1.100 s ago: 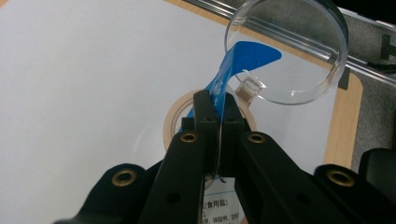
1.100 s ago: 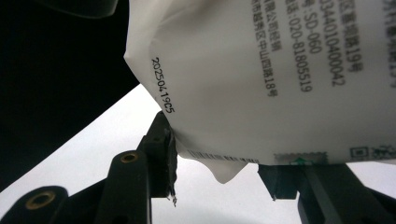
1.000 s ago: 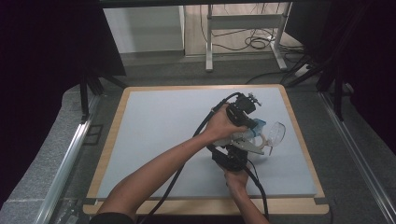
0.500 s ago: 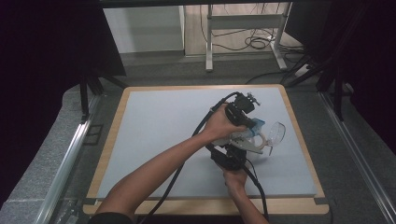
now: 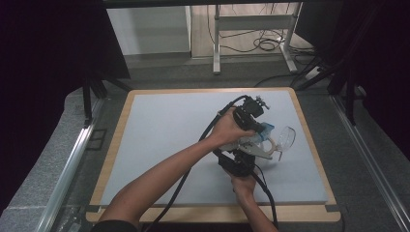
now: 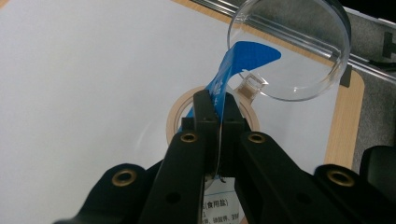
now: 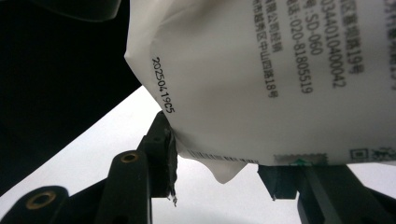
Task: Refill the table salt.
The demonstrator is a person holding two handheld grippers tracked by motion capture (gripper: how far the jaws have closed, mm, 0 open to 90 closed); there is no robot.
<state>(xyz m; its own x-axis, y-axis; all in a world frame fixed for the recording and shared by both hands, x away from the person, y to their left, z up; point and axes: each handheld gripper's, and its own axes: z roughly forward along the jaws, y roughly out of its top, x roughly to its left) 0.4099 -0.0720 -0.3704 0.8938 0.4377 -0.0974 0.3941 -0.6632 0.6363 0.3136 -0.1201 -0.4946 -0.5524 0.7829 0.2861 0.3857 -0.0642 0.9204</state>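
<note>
Left gripper [image 6: 218, 100]: clamped all the way down on the blue top strip [image 6: 243, 58] of the bag [image 7: 261, 70], jaws pressed flat together with just that thin film between them. Pinches it near the fold, so the rest of the strip curls up and away past the fingertips.

Right gripper [image 7: 219, 170]: sits about half open, wrapped around the fat lower part of the same bag. Looks like a proper grip. One pad digs into the bag's side right by the printed date code, the other sits at the bottom seam on the far side. Small crimped corner of the bag pokes down between the two jaws.

So, white bag with black print, held up off the table [image 5: 159, 140] between both grippers. Hangs over the right half of the pale surface, blue end up top and pointing toward the far right.

Left hand [image 5: 231, 130] reaches across from the near left and grips its tool from above. Right hand [image 5: 244, 183] comes straight up from the near edge, right under the bag.

Also on the table: clear round dish [image 6: 299, 42] with a little tab on its rim, just beyond the bag, toward the right edge. Right beside that, a flat tan ring [image 6: 175, 123], lying directly below the pinched strip and partly hidden behind the left jaws. Can't tell whether dish and ring actually touch.
</note>
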